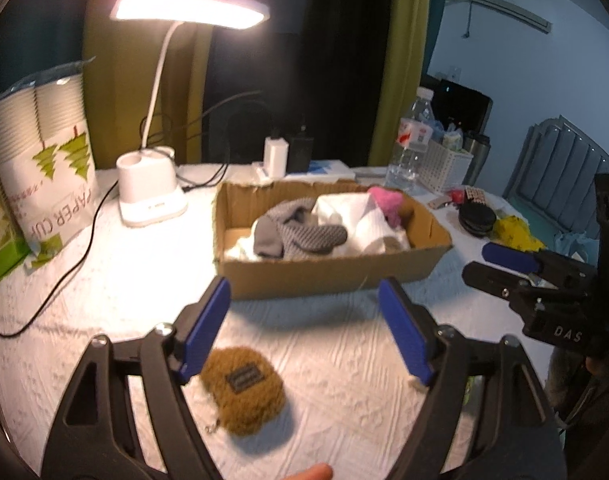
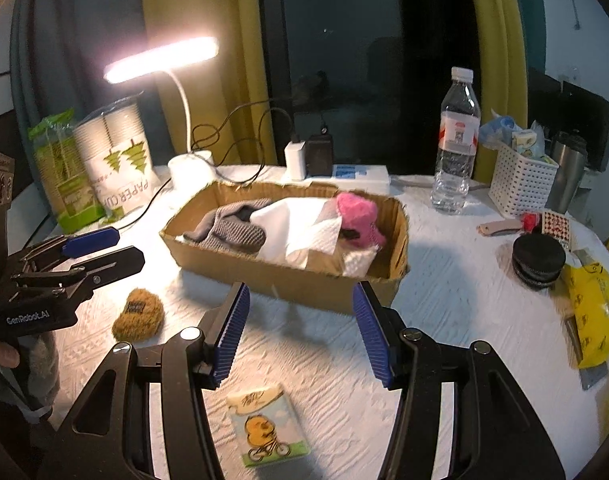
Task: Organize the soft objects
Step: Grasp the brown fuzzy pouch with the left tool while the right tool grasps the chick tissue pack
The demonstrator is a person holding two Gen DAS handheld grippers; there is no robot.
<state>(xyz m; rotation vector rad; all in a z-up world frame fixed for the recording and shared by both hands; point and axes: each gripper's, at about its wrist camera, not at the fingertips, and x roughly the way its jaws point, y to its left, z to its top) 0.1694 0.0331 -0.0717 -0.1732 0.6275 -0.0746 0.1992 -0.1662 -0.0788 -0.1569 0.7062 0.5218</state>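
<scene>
A shallow cardboard box (image 1: 328, 270) (image 2: 288, 280) on the white tablecloth holds a grey knit piece (image 1: 300, 232) (image 2: 232, 228), white cloth (image 1: 368, 216) (image 2: 300, 224) and a pink fluffy item (image 1: 386, 200) (image 2: 358, 216). My left gripper (image 1: 304, 332) is open, nothing between its blue pads; a brown fuzzy pouch (image 1: 244, 392) (image 2: 138, 314) lies below its left finger. My right gripper (image 2: 300, 332) is open and empty over the cloth, above a tissue pack with a duck print (image 2: 266, 424). Each gripper shows in the other's view: the right gripper (image 1: 504, 268), the left gripper (image 2: 100, 250).
A lit desk lamp (image 1: 152, 196) with cables, a paper-cup bag (image 1: 44, 160) (image 2: 116, 160) and chargers (image 1: 288, 156) stand behind the box. A water bottle (image 2: 456, 140), white basket (image 2: 520, 180), black round pouch (image 2: 538, 258) and yellow bag (image 2: 592, 312) crowd the right side.
</scene>
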